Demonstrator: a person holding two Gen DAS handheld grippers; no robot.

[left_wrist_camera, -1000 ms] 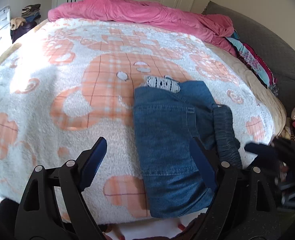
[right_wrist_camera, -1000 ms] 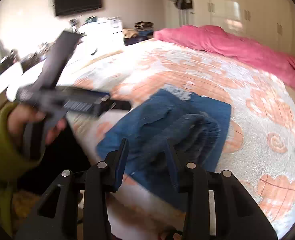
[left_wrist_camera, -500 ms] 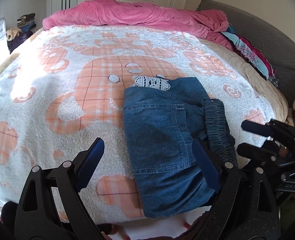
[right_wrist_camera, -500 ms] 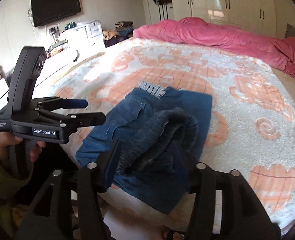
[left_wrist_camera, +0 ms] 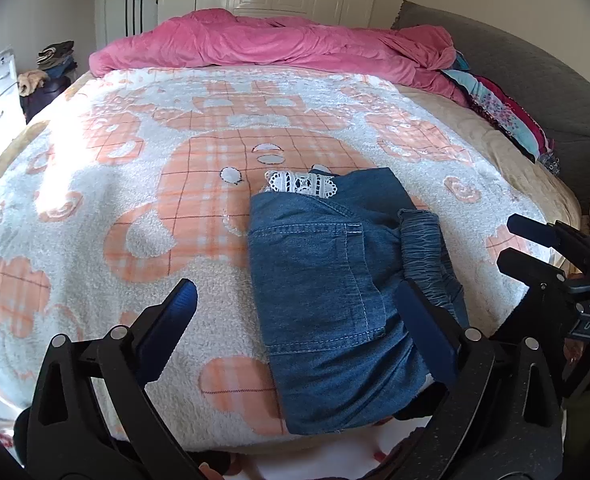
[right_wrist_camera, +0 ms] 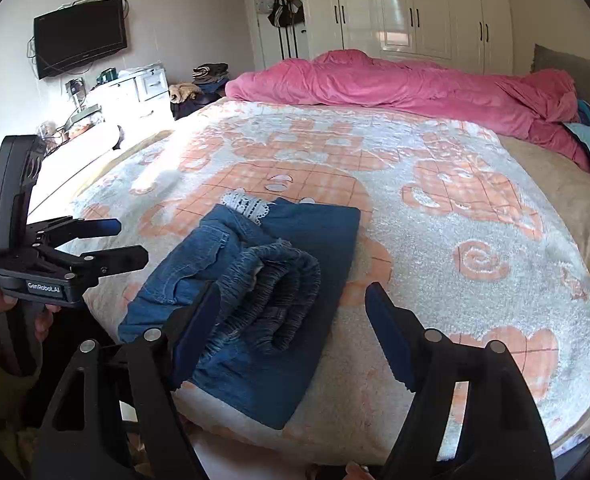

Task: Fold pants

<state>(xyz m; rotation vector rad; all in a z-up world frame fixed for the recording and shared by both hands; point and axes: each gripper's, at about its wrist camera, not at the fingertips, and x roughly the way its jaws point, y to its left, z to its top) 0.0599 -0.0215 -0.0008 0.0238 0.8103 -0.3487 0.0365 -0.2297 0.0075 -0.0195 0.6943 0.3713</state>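
Note:
The blue denim pants lie folded into a compact rectangle at the near edge of the bed, with the elastic waistband bunched on top and a white lace trim at the far end. They also show in the right wrist view. My left gripper is open and empty, held back from the bed edge. It shows in the right wrist view at the left. My right gripper is open and empty, above the pants' near end. It shows in the left wrist view at the right.
The bed carries a white and orange fleece blanket and a pink duvet heaped at the far side. A grey headboard and colourful clothes are at the right. White wardrobes, a wall TV and a white dresser stand beyond.
My right gripper has opened wide and let go of the waistband, then pulled back. My left gripper has stayed open and drawn back a little. The pants lie still.

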